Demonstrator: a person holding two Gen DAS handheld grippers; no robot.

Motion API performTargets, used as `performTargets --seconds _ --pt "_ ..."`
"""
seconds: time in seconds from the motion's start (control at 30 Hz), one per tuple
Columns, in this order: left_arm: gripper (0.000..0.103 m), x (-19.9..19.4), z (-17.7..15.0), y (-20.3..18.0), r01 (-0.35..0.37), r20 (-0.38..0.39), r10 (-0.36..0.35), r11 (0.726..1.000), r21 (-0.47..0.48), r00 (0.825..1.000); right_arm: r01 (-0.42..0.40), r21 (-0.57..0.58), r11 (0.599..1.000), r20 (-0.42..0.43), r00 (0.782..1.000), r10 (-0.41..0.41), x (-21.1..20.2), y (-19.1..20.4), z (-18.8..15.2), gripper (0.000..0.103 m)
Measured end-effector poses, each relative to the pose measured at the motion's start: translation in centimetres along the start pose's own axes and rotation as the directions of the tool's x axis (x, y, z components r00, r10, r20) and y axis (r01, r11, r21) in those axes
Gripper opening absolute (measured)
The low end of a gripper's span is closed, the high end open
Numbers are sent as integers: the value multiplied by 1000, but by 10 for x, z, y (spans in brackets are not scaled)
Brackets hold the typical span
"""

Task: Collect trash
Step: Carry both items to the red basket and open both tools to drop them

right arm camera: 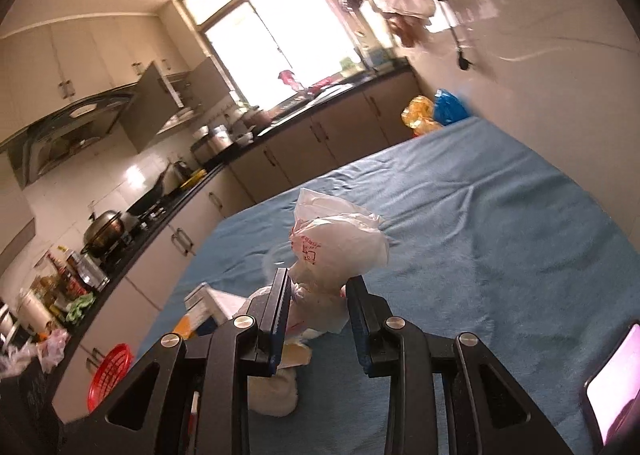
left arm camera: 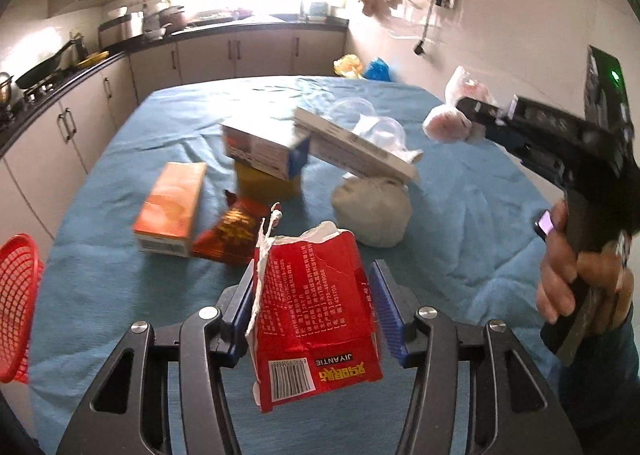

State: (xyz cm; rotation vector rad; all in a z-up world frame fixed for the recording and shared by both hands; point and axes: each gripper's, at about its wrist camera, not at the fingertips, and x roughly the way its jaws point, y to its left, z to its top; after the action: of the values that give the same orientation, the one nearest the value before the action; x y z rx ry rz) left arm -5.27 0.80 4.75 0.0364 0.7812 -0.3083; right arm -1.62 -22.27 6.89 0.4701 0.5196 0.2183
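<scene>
Right now your biggest surface is the table under its blue cloth (left arm camera: 460, 215), which fills both views. At its left edge sits the red mesh basket (left arm camera: 18, 295), partly cut off by the frame; the right wrist view shows it low beside the counter (right arm camera: 110, 375).

On the cloth, a small heap of trash lies in the middle: a long white box (left arm camera: 356, 145) tilted across a grey-white knotted bag (left arm camera: 372, 211), a white-and-blue carton (left arm camera: 264, 151) resting on a yellow box (left arm camera: 266, 183), an orange box (left arm camera: 172, 207) lying flat to the left, and a dark red snack wrapper (left arm camera: 232, 231) just beside it. Crumpled clear plastic (left arm camera: 380, 131) shows behind the long box.

Your left gripper (left arm camera: 314, 307) is clamped on the torn red packet (left arm camera: 316, 319), held up off the cloth with its barcode end toward the camera; the left blue pad presses it, the right one sits at its edge.

Your right gripper (right arm camera: 318, 311) pinches a white plastic bag with red print (right arm camera: 340, 247) at its neck, lifted above the cloth. From the left view the same bag (left arm camera: 448, 123) hangs at the fingertips, with your right hand (left arm camera: 576, 279) wrapped around the handle.
</scene>
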Motion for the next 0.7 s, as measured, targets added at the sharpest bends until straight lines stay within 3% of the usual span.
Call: performTargets --seconds 0.33,0.7 --pt "53 -30 3 30 -68 58 72 996 -63 996 -82 -195 977 7 996 85 -10 50 -18 30" --pt "53 -51 -7 54 -97 82 106 989 -110 991 -183 -239 954 -102 981 163 -10 85 -44 30"
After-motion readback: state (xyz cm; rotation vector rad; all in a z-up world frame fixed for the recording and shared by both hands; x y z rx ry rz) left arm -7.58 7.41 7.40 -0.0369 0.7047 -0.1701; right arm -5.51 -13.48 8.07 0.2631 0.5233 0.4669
